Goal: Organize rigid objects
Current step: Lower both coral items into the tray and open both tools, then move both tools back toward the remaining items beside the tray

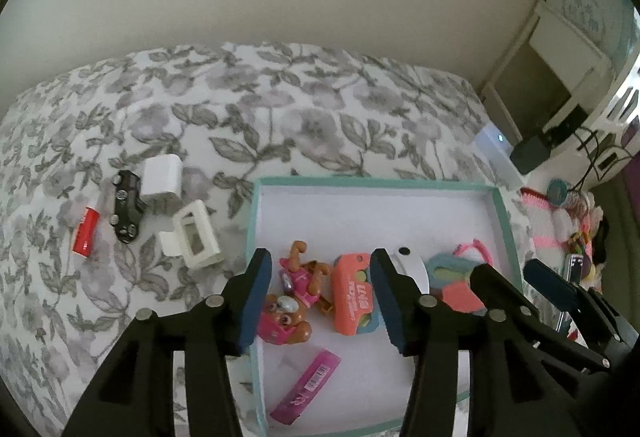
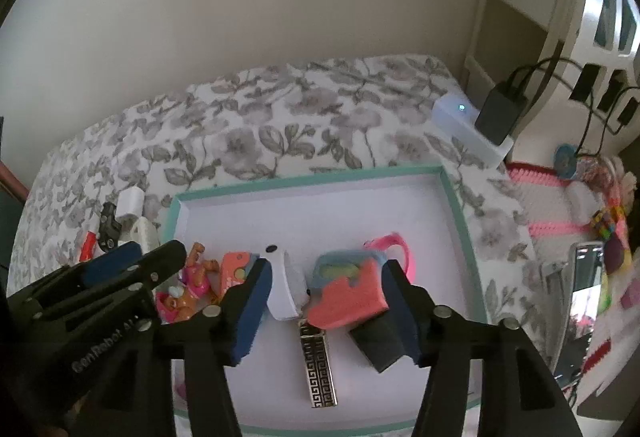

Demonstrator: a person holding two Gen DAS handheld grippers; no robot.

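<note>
A teal-rimmed white tray lies on the flowered bedspread. In it lie a pink dog figure, an orange case, a pink tube, a white round piece, a coral and blue toy, a gold patterned bar and a dark block. Left of the tray lie a black toy car, a red item and white boxes. My left gripper is open above the dog and case. My right gripper is open above the tray.
A white device with a blue light and a black charger sit at the bed's far right corner. A pink crocheted mat with small trinkets and a phone lie to the right. A wall stands behind.
</note>
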